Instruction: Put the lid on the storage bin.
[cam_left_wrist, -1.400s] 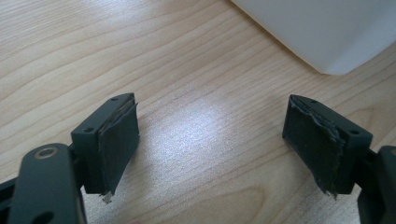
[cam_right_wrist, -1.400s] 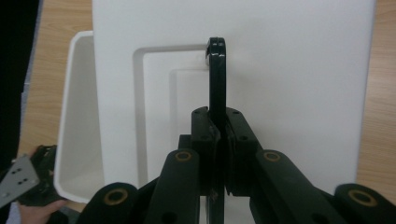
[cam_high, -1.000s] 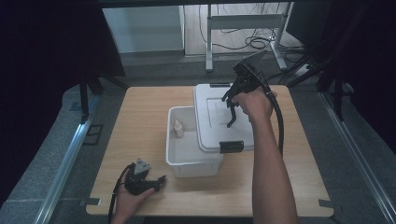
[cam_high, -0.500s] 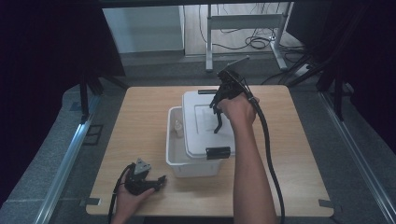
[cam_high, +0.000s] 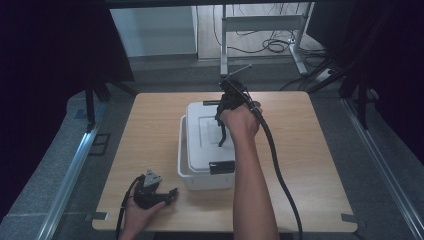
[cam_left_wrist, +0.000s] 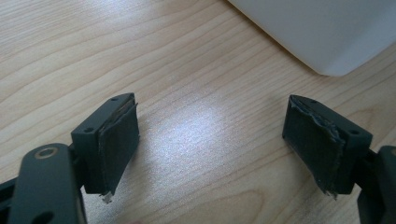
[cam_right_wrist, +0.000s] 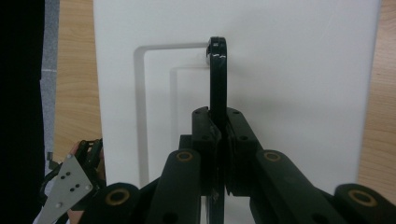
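Right tongs (cam_right_wrist: 218, 135) pinching lid handle (cam_right_wrist: 217, 74), lid (cam_high: 210, 142) over white bin (cam_high: 187, 175), probably for closing. Left tongs (cam_left_wrist: 212, 147) spread, parked on table (cam_left_wrist: 154, 70).

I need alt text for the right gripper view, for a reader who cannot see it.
The right tool is shut on the black handle of a white lid, seen from above. Wooden table shows at both edges; the other tool sits lower left.

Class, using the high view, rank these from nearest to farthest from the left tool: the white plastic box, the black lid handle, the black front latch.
From the left tool:
1. White plastic box, its near corner just right.
2. Black front latch, on the lid's near edge.
3. Black lid handle, mid-lid, gripped by the right tool.
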